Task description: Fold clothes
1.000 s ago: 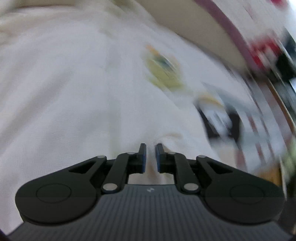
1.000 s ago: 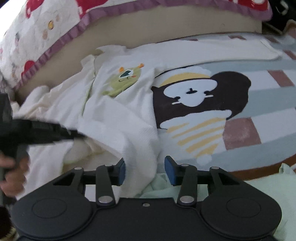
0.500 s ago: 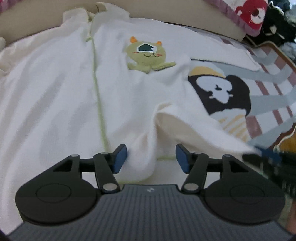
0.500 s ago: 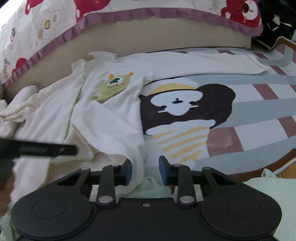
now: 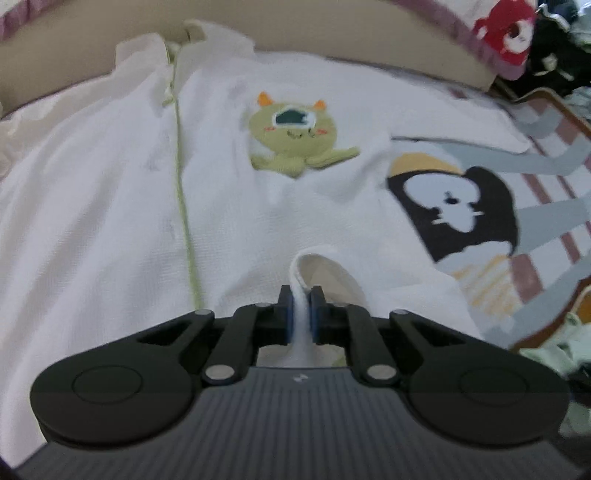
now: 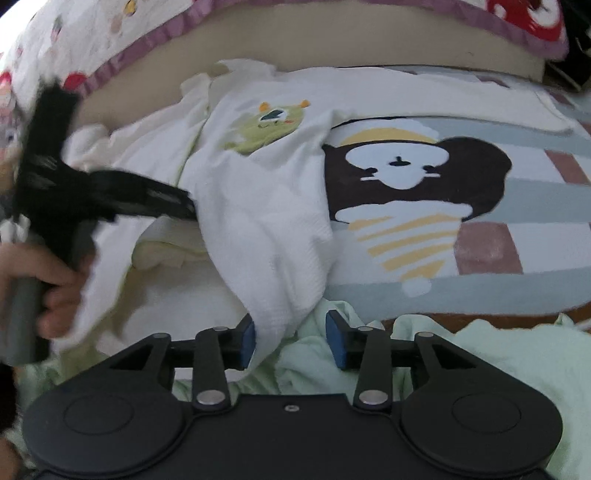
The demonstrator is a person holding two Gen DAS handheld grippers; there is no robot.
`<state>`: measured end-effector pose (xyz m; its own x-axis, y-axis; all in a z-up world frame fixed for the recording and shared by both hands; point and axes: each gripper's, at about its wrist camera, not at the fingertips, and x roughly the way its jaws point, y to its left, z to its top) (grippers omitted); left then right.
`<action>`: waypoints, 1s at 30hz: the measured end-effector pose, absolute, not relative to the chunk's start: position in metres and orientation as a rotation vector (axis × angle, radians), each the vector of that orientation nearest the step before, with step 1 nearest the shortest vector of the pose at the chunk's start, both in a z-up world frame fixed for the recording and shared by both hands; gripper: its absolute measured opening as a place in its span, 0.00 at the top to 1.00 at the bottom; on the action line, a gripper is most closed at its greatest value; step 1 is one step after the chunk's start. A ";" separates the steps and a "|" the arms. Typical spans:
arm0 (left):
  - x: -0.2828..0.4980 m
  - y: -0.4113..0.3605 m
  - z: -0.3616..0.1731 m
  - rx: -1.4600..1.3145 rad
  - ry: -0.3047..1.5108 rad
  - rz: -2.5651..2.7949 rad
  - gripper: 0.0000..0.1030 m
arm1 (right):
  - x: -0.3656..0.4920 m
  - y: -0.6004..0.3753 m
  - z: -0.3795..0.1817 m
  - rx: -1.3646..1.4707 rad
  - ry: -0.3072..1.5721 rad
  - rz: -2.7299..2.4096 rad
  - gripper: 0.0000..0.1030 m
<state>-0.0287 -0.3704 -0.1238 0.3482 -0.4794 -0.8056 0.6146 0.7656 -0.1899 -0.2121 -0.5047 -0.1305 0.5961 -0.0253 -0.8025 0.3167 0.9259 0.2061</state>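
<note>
While it lies spread across the floor, the patterned rug [image 6: 517,192] with its dark bear design and grey, white and maroon stripes serves as the ground for everything else, and a bed edge with a purple-trimmed quilt [image 6: 155,33] runs along its far side. Over the left part of that rug sprawls the white garment [image 5: 110,206], a soft waffle-knit piece with a thin green seam running down its front and one sleeve stretched out to the right along the rug's far edge, its lower part bunched and lifted. Near the rug's front edge sits a crumpled pale green cloth [image 6: 480,350], just below the right tongs. On the garment's chest, beside the bear design, is a green monster patch [image 5: 293,136] with orange horns and one large eye. The left tongs [image 5: 300,314] are clamped together on a folded hem of the white garment, which stands up in a small loop between the blue pads. The right tongs [image 6: 291,341] stand apart, with a hanging corner of the white garment brushing the left pad. A hand [image 6: 40,280] grips the left tool's handle at the far left, blurred.
</note>
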 end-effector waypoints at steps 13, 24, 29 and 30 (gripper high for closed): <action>-0.103 -0.268 -0.070 0.088 0.947 -0.748 0.92 | -0.267 -0.498 -0.096 0.365 0.852 -0.132 0.96; -0.130 -0.247 -0.075 0.174 0.974 -0.784 0.93 | -0.295 -0.513 -0.090 0.440 0.803 -0.054 0.97; -0.139 -0.251 -0.077 0.253 0.926 -0.778 0.93 | -0.288 -0.516 -0.097 0.445 0.831 -0.055 0.97; -0.140 -0.251 -0.073 0.255 0.906 -0.785 0.92 | -0.287 -0.518 -0.094 0.445 0.822 -0.053 0.97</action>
